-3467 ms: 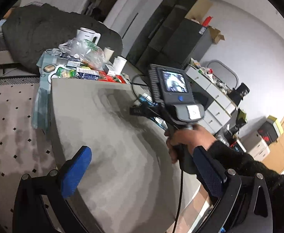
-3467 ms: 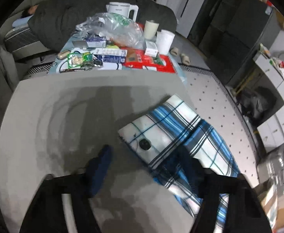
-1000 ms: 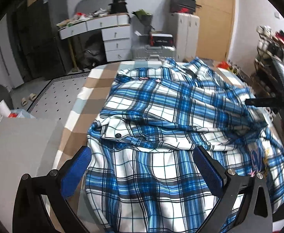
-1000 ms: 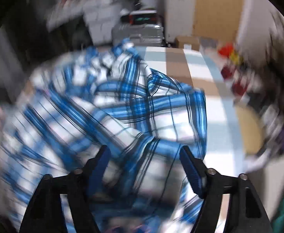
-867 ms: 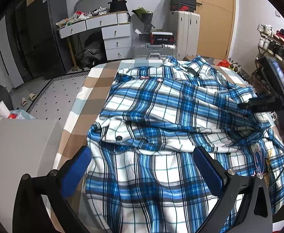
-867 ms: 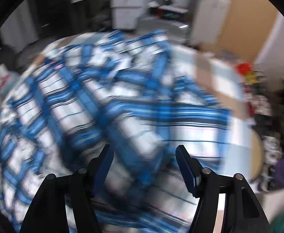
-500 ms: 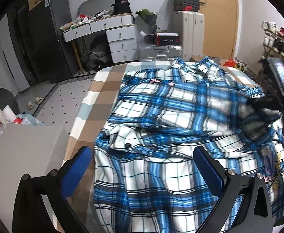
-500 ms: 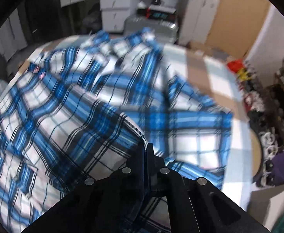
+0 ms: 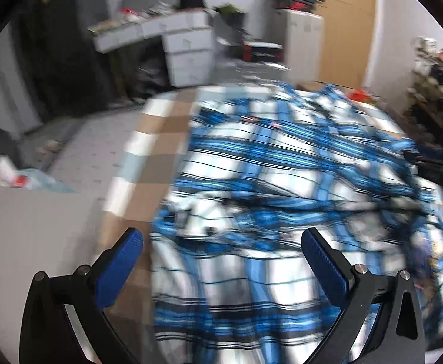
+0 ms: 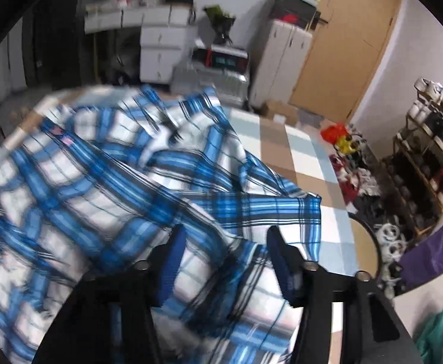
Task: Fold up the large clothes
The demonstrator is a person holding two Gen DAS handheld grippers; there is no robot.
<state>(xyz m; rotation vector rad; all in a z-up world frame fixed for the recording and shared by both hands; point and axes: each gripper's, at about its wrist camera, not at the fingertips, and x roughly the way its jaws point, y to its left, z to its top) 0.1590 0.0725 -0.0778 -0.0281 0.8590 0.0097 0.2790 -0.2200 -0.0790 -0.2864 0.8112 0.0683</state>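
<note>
Checked beige, white and pale-blue bedding covers the bed [image 10: 309,163] in a cluttered bedroom, and the blue plaid shirt [image 9: 282,182] lies crumpled across it, running from the near edge toward the far end. Just above the shirt's right flap, the right claw [image 10: 224,242] has been opening its jaws and grips nothing, with cloth bunched below the gap; the left claw [image 9: 221,245] stands wide and empty over the near left hem, by the buttoned cuff [image 9: 203,221]. No writing is legible through the blur.
</note>
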